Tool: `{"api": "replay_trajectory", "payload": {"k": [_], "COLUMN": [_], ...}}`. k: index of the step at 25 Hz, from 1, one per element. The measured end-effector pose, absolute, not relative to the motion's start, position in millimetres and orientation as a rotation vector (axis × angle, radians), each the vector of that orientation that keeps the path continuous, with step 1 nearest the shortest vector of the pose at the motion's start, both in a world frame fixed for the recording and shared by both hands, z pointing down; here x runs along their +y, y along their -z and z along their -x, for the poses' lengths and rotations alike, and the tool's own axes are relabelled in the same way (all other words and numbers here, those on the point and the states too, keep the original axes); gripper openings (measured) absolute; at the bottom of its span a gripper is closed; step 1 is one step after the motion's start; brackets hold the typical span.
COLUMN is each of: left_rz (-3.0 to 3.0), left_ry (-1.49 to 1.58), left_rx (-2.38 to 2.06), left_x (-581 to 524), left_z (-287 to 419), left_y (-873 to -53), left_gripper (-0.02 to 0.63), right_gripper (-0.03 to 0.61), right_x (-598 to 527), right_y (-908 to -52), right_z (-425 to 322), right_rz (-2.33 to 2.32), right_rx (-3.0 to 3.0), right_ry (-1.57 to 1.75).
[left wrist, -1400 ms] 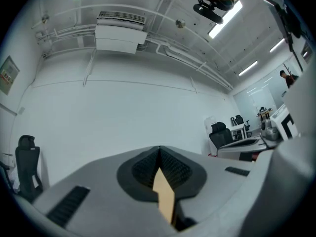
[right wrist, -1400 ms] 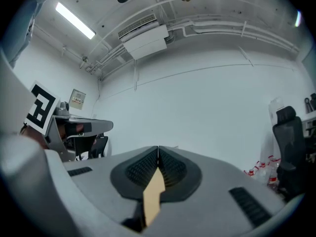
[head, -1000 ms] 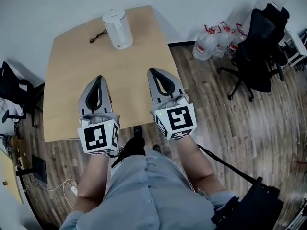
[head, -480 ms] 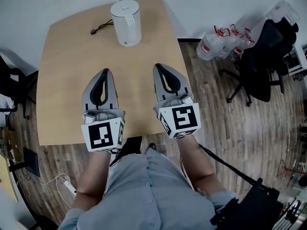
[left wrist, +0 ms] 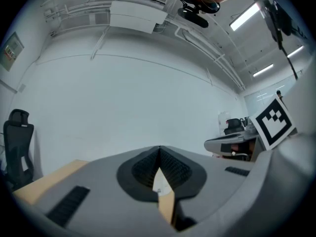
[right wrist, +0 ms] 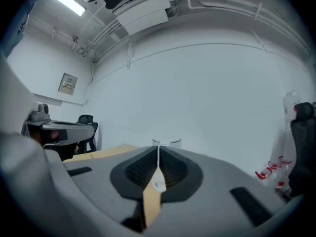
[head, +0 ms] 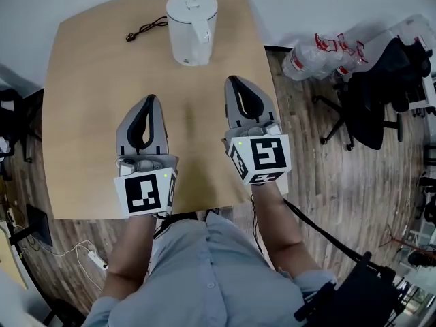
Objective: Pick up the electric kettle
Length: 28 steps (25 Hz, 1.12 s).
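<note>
**Kettle stands ahead of closed fingers, right hand the nearer**

The wooden bench (head: 88,114) fills the middle of the head view, its near edge against the person. The electric kettle (head: 193,26) stands upright close to the far edge, towards the far right corner. It is a plain white cylinder with its lid on and its long axis vertical, and its handle appears to face the near edge.

Both grippers hover over the near half of the bench, pointing at the far edge. The right gripper (head: 235,82) is the nearer. The kettle lies ahead of it and slightly to its left, well apart from the tips, and in its own view the kettle's top shows just over the tips. The left gripper (head: 148,101) sits further back and further to the side.

The fingers of each gripper are pressed together with nothing between them. I judge that the right ones must spread before they can take the handle.

A dark cord (head: 146,29) lies by the far edge, left of the kettle.
</note>
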<state>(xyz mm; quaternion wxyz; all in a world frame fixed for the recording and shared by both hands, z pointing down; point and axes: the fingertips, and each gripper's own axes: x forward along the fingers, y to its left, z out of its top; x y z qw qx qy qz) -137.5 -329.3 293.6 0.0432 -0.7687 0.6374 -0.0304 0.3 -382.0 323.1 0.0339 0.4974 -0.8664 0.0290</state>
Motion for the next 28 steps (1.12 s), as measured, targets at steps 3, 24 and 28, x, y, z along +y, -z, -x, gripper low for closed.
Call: {"api": "replay_trajectory", "payload": {"k": [3,24,28], "left_rz": [2.361,2.448,2.444], "left_ry": [0.103,0.230,0.251], "left_rx": [1.964,2.156,2.180], "left_x": [-342,-392,-392], "left_z": [147,203,211], "left_y": [-300,-382,-391], "left_gripper": [0.000,0.000,0.000], "right_gripper": [0.009,0.209,0.209], "right_x": [-399,-510,-520], "right_y": [-329,-353,-354], "right_z": [12,64,68], "right_rz": [-1.508,-1.538,-1.574], "right_rx": [-2.660,-2.568,-2.556], "right_ry": [-0.113,-0.142,-0.138]}}
